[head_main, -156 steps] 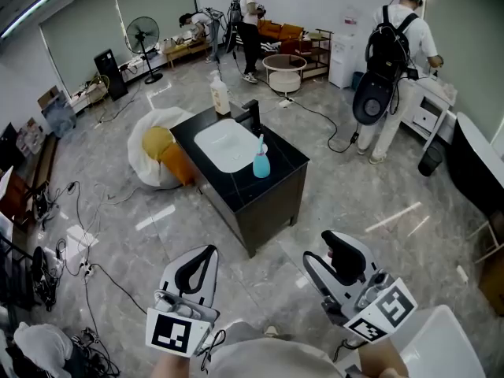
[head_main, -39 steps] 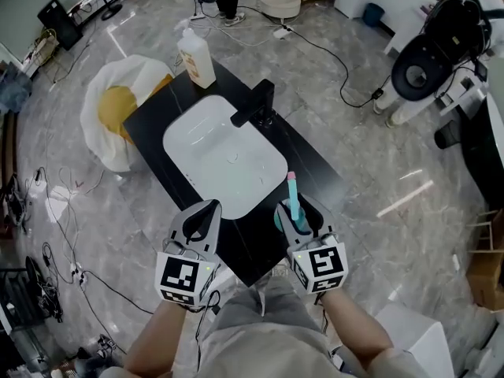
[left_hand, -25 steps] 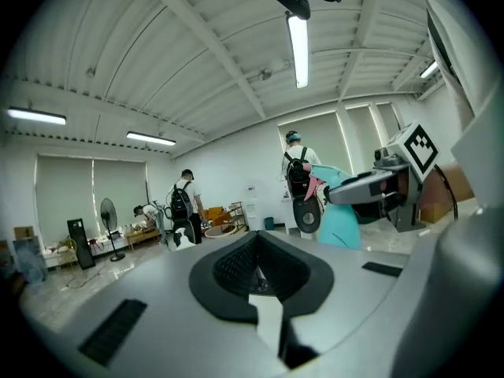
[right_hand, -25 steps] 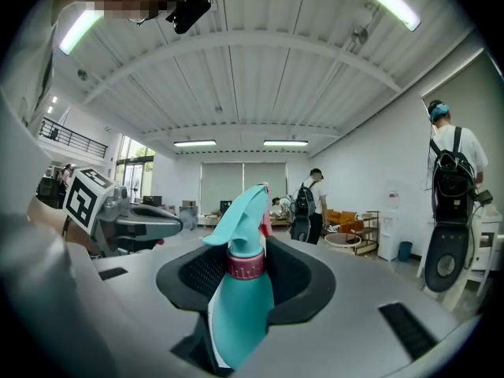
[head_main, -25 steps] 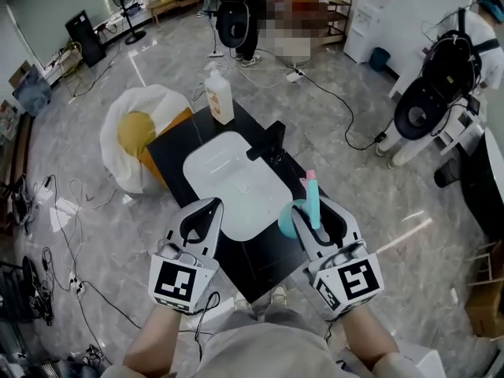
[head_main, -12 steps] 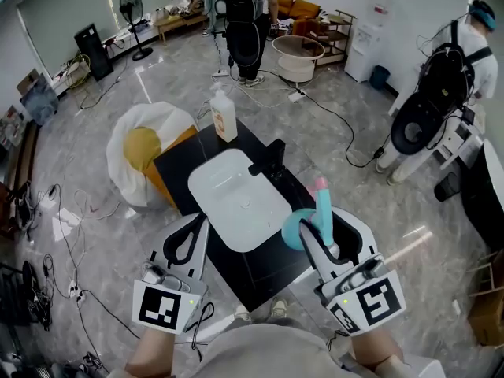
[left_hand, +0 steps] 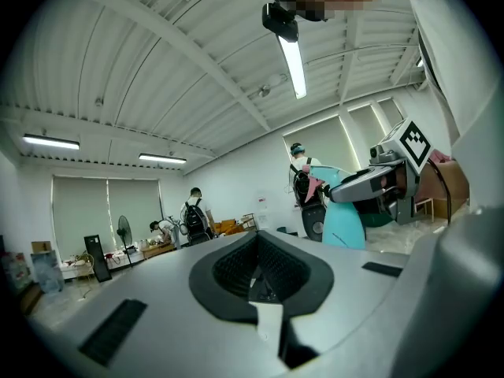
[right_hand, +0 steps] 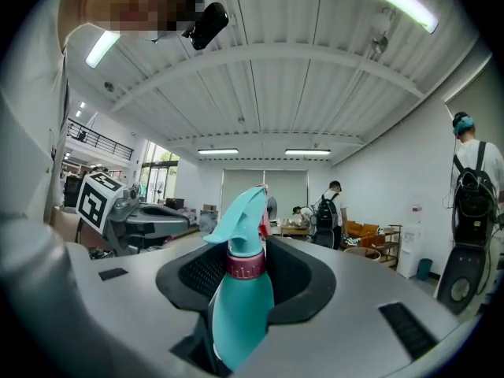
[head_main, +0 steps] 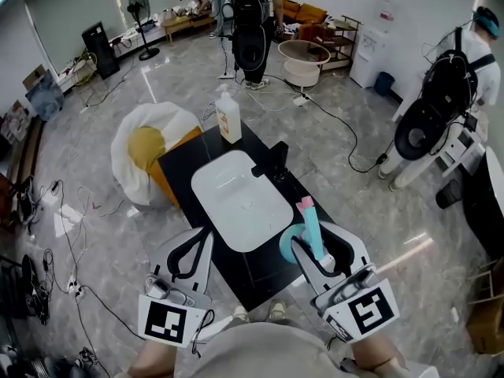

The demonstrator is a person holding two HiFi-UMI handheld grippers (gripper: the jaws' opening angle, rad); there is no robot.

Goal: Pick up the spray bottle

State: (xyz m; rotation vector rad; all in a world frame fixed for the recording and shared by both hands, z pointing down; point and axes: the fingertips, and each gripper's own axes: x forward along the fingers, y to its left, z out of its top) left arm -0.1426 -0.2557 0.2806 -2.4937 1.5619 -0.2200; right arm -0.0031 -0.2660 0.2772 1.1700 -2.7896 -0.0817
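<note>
Black table (head_main: 177, 160) stands mid-floor, with a white sink (head_main: 240, 199) let into its top. Faucet (head_main: 272, 160) at the sink's far right edge. Soap bottle (head_main: 229, 119) on the far corner, well apart from the work. Cables trail over the floor to the left.

Right hand-held gripper (head_main: 319, 246): over the table's near right corner, pinching the teal spray bottle (head_main: 303, 231) on its body, below the pink collar. Right gripper view shows the body wedged between the pads, trigger head standing above them. The bottle looks clear of the table top, carried by the grip alone, leaning slightly.

Left hand-held gripper (head_main: 197, 246): near left of the sink, jaws pressed together on nothing.

Judgement: pick-up looks essentially made.

Risks from here:
- The body is smooth, rounded plastic and the hold sits low on it. With the head above the pads, a quick swing or wrist roll could pivot the bottle in the grip.
- Any easing of the pinch would let it slide out onto the table edge or the floor.
- A drop of the hand could knock the base on the near right corner.
</note>
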